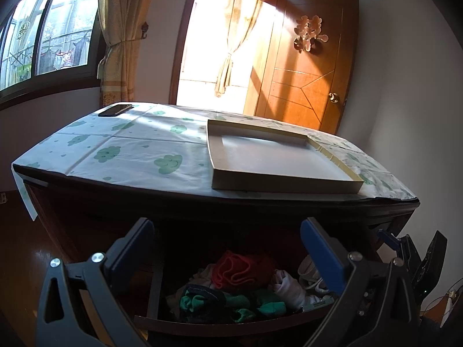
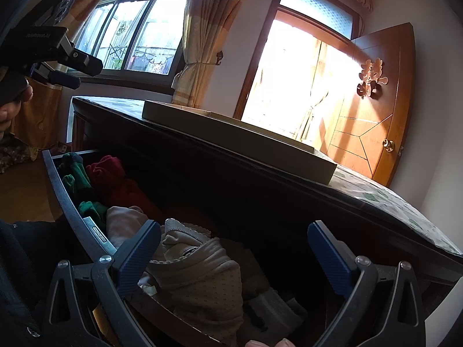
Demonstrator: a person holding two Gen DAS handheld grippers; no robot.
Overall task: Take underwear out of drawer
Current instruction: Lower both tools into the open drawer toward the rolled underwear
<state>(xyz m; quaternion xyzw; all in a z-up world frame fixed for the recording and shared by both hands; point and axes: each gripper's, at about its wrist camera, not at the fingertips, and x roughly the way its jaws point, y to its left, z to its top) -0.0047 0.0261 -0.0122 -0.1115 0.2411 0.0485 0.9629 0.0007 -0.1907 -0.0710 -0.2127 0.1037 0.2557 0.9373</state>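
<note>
A: Item one, the drawer (image 2: 66, 202). How is it recorded?

B: It is recorded as pulled out from the front of the dark wooden bench (image 1: 202, 202), below the bench top. That step is judged done.

A: Contents?

B: Rolled and crumpled garments are seen inside the drawer: a red piece (image 1: 243, 269) toward the back, green pieces (image 1: 202, 300) at the drawer's front, white pieces (image 1: 289, 286) beside the red one, and beige underwear (image 2: 199, 274) at the drawer's right end. Nothing is noted as lifted out.

A: Left claw (image 1: 227, 248)?

B: It is held wide apart above the drawer, over the red and green pieces. Nothing is gripped.

A: Right claw (image 2: 234, 254)?

B: It is also spread wide, poised over the beige underwear at the drawer's right end. One finger (image 2: 136, 254) is near the cloth; contact cannot be told. Nothing is held.

A: Above the drawer?

B: A shallow cardboard tray (image 1: 220, 173) is listed on the cloud-print cloth (image 1: 130, 150), with a phone (image 1: 114, 110) at the far corner.

A: Remaining?

B: Grasping and removal are judged outstanding.
</note>
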